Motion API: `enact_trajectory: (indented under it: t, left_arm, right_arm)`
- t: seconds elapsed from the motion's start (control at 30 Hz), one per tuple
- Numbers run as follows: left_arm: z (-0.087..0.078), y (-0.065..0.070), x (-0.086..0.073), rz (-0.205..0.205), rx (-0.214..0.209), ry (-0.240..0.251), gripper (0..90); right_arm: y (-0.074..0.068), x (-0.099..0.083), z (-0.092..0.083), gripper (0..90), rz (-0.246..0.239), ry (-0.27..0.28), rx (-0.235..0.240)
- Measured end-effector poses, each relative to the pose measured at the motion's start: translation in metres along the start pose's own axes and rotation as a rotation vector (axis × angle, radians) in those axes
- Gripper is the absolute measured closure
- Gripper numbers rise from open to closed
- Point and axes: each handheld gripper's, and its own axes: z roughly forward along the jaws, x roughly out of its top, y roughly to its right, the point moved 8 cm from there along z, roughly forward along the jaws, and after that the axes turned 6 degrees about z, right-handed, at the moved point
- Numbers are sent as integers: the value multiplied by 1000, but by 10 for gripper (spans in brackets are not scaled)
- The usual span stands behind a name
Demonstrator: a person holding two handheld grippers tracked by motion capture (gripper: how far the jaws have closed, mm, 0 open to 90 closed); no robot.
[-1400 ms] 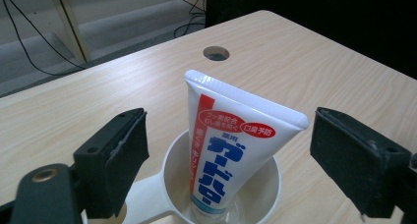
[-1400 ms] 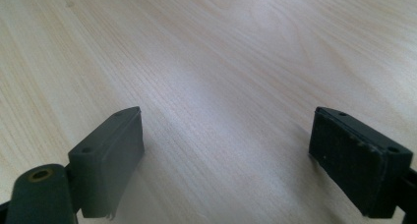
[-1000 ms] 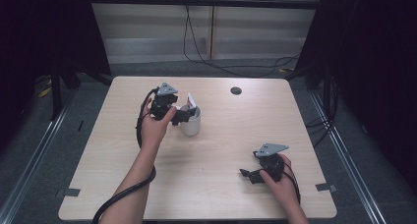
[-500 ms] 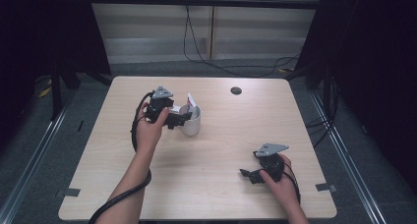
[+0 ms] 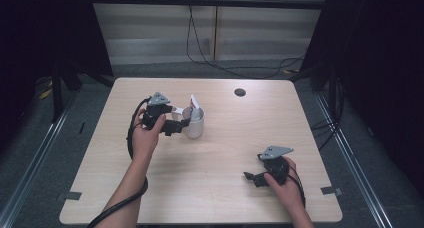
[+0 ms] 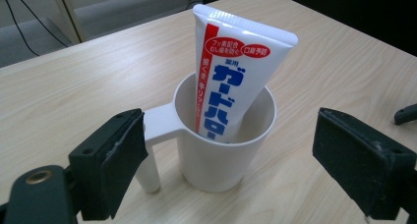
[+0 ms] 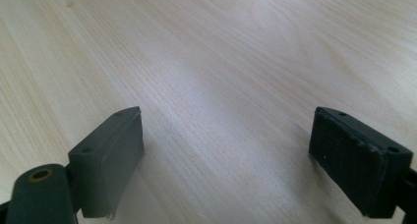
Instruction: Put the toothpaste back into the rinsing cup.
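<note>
A white mug (image 5: 194, 125) (image 6: 221, 150) stands upright on the wooden table (image 5: 225, 153), left of centre. A white toothpaste tube (image 5: 195, 104) (image 6: 235, 71) with red and blue print leans inside it, its flat end up. My left gripper (image 5: 179, 124) (image 6: 231, 160) is open just left of the mug; its jaws stand wide apart on either side of the mug and its handle (image 6: 155, 135), not pressing. My right gripper (image 5: 254, 178) (image 7: 236, 160) is open low over bare table at the front right, holding nothing.
A small dark round spot (image 5: 240, 92) lies on the table near the far edge. Black cables (image 5: 131, 138) trail from both grippers along the forearms. Metal rails and floor cables surround the table. Dark curtains hang on both sides.
My left gripper has drawn back to the left, away from the mug, and its jaws now stand wide. The mug stays in place. The right gripper has barely moved.
</note>
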Motion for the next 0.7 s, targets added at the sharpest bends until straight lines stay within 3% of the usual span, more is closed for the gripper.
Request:
enact_trajectory:
  t: [0.43, 0.7]
  left_arm:
    - [-7, -2, -15, -2, 10, -10, 148]
    - [-9, -4, -29, -23, 16, -17, 148]
  right_arm:
    - [0, 0, 0, 127, -2, -2, -2]
    - [0, 0, 0, 127, 0, -1, -2]
